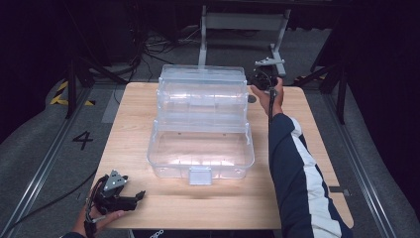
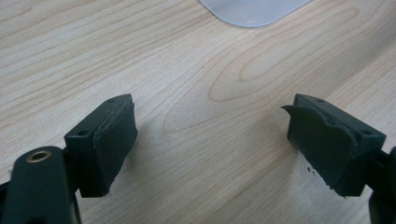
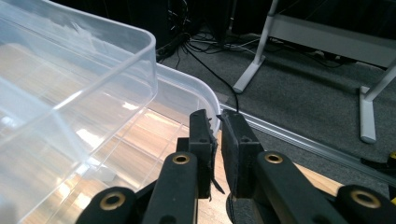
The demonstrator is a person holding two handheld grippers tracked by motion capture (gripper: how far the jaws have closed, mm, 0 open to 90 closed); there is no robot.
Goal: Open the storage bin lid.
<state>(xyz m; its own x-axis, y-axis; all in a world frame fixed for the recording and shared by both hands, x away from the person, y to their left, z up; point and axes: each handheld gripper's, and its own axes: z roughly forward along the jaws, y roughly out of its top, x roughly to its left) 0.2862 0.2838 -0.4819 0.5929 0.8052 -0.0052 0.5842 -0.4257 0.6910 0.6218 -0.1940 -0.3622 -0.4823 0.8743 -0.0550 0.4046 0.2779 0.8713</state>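
A light wooden table (image 1: 148,208) is sitting on a grey floor, with a big clear plastic box (image 1: 200,148) lying open in its middle. The right gripper (image 3: 218,122) is pinching the box's far rim at two o'clock — jaws squeezed tight on it. The left gripper (image 2: 210,135) is resting at seven o'clock, jaws wide apart and holding nothing.

A light wooden table (image 1: 148,198) stands on a grey carpeted floor (image 1: 39,144), where a black number 4 (image 1: 82,140) is marked to its left beside metal rails (image 1: 47,166). Yellow and black hazard tape (image 1: 62,94) lies farther back on that side. Behind the table a white metal frame (image 1: 242,22) stands among loose black cables (image 1: 158,42), and the room beyond is dark.
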